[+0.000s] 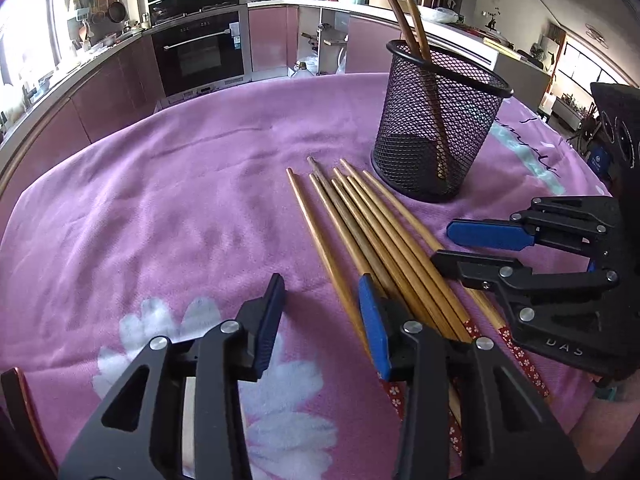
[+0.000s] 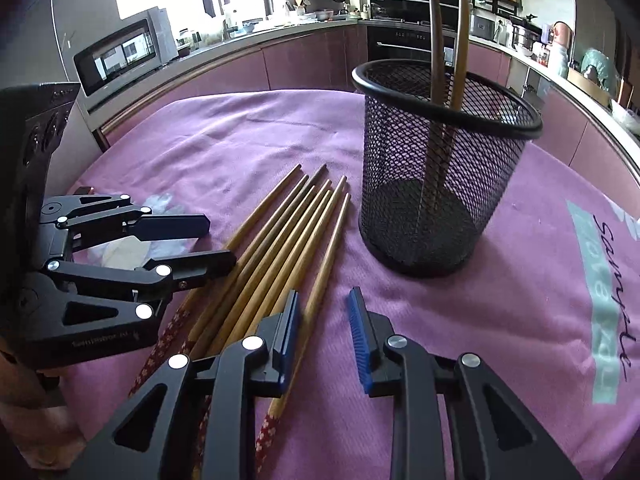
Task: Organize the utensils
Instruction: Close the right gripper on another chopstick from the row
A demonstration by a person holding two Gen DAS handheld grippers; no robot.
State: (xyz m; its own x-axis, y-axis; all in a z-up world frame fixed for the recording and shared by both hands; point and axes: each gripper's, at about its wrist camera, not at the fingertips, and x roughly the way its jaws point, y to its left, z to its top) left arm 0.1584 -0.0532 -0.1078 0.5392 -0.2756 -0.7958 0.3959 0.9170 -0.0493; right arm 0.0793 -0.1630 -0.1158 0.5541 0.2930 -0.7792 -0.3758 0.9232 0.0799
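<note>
Several wooden chopsticks [image 1: 360, 220] with red flowered ends lie side by side on the pink cloth, also in the right wrist view [image 2: 288, 232]. A black mesh cup [image 1: 436, 120] stands upright just beyond them with two chopsticks [image 1: 416, 28] in it; it also shows in the right wrist view [image 2: 440, 168]. My left gripper [image 1: 322, 300] is open and empty, low over the left edge of the bundle. My right gripper [image 2: 324, 312] is open and empty, its jaws either side of the rightmost chopstick [image 2: 320, 292]. Each gripper shows in the other's view: right [image 1: 444, 242], left [image 2: 220, 240].
The table is covered by a pink cloth [image 1: 180, 200] with white flowers and a teal stripe [image 2: 596, 300]. Kitchen cabinets, an oven [image 1: 200, 52] and a microwave [image 2: 124, 52] stand behind the table, beyond its far edge.
</note>
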